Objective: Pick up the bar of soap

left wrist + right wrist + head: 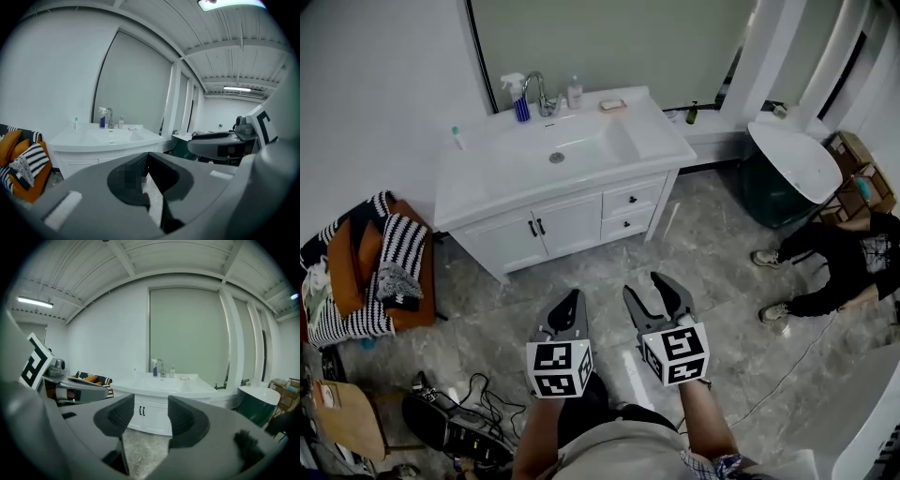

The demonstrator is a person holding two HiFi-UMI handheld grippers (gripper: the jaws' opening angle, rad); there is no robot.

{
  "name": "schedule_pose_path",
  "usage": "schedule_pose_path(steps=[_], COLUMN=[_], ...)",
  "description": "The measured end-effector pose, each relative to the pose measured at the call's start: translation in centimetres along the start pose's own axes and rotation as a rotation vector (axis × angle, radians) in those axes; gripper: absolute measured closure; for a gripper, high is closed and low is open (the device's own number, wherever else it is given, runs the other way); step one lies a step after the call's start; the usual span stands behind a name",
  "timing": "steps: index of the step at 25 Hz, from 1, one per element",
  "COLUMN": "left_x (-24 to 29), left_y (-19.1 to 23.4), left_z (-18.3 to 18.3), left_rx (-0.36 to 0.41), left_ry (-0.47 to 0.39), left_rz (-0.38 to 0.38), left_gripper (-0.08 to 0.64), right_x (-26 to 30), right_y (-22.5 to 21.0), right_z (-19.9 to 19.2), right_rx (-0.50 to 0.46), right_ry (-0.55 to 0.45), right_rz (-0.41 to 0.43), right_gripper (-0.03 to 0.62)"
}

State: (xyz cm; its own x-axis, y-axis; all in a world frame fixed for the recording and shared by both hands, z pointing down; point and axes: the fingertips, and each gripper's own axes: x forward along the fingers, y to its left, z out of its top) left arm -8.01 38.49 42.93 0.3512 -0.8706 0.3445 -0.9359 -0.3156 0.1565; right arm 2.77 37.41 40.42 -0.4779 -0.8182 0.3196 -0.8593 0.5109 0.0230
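Nearest to the head camera, two forearms reach forward and hold the left claw (570, 302) and the right claw (641, 285) side by side, low over the grey stone floor (581, 267). Both point toward the white desk (661, 141) with its washbasin. The bar of soap (612, 105) is small, flat and pale pink-tan. It lies at the back right of the desk, close to the wall, to the right of the faucet (539, 92) and a small clear bottle (575, 92), and well apart from both claws. Between the claws and the desk front the floor is open; a striped chair (380, 272) stands at the left and a seated person (839, 258) at the right, both away from this path. The left claw is clenched, its pads meeting on nothing. The right claw is released and empty, and the cabinet doors (553, 225) show through its gap.
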Motion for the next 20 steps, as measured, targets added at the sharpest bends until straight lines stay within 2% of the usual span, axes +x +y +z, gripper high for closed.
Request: schedule_pose_path(steps=[7, 11, 15, 20], left_x=[2.6, 4.3, 5.6, 6.5], left_y=[2.9, 4.9, 5.7, 6.8], left_z=[1.8, 3.2, 4.6, 5.2], left_rx=[0.027, 0.033, 0.050, 0.042], left_ry=[-0.010, -0.033, -0.038, -0.049], left_rz=[-0.020, -0.011, -0.042, -0.051], left_gripper=[0.551, 0.551, 0.551, 0.551], right_x=[3.9, 6.0, 7.3, 8.2], right_y=[-0.5, -0.4, -0.8, -2.0], right_z=[1.8, 2.2, 3.3, 3.6], right_rx=[0.015, -0.040, 0.002, -0.014], right_ry=[0.002, 0.010, -0.005, -0.002], right_rz=[-0.025, -0.051, -0.070, -0.098], right_gripper=[0.377, 0.376, 0.376, 0.376])
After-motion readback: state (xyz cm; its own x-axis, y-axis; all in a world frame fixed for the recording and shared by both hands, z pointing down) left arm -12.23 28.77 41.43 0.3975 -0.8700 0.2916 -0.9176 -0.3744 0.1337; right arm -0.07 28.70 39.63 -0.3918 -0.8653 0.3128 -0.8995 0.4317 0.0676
